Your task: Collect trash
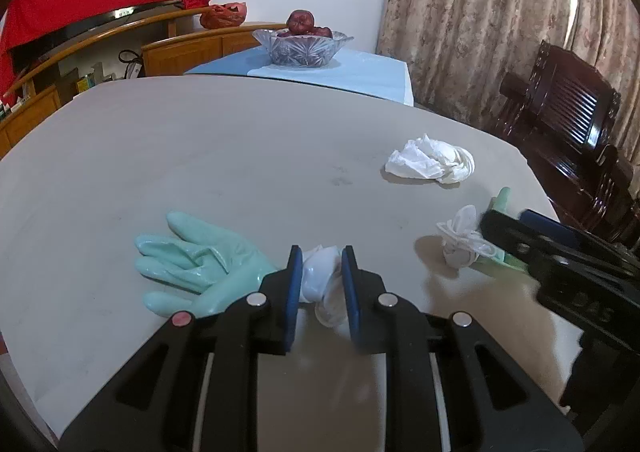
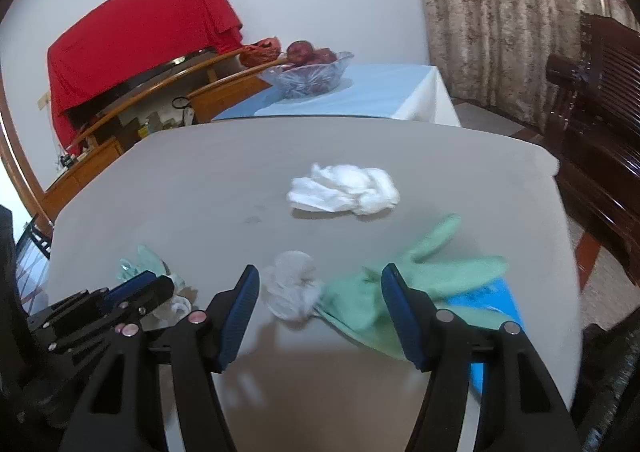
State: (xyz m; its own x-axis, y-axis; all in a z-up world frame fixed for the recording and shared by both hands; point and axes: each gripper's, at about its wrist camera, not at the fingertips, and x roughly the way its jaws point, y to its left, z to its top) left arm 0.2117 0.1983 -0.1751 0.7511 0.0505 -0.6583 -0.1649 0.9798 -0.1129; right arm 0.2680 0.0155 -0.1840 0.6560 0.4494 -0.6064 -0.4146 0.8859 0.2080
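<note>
Left hand-held gripper [image 1: 320, 284]: blue pads closed on a small crumpled white wad of thin plastic [image 1: 322, 280], low over the grey tabletop [image 1: 240, 156].
Right hand-held gripper [image 2: 320, 312]: jaws spread wide, nothing held; a knotted white plastic scrap [image 2: 292, 288] lies between the fingertips.
Mint-green rubber glove [image 1: 192, 264]: flat, just left of the left gripper.
Second mint-green rubber glove [image 2: 416, 280]: partly under the right finger, over a blue sheet [image 2: 492, 300].
Crumpled white tissue pile [image 2: 344, 188]: farther back, well apart from both grippers.
Cut-glass fruit bowl [image 1: 302, 46]: on the blue-clothed side table behind.
</note>
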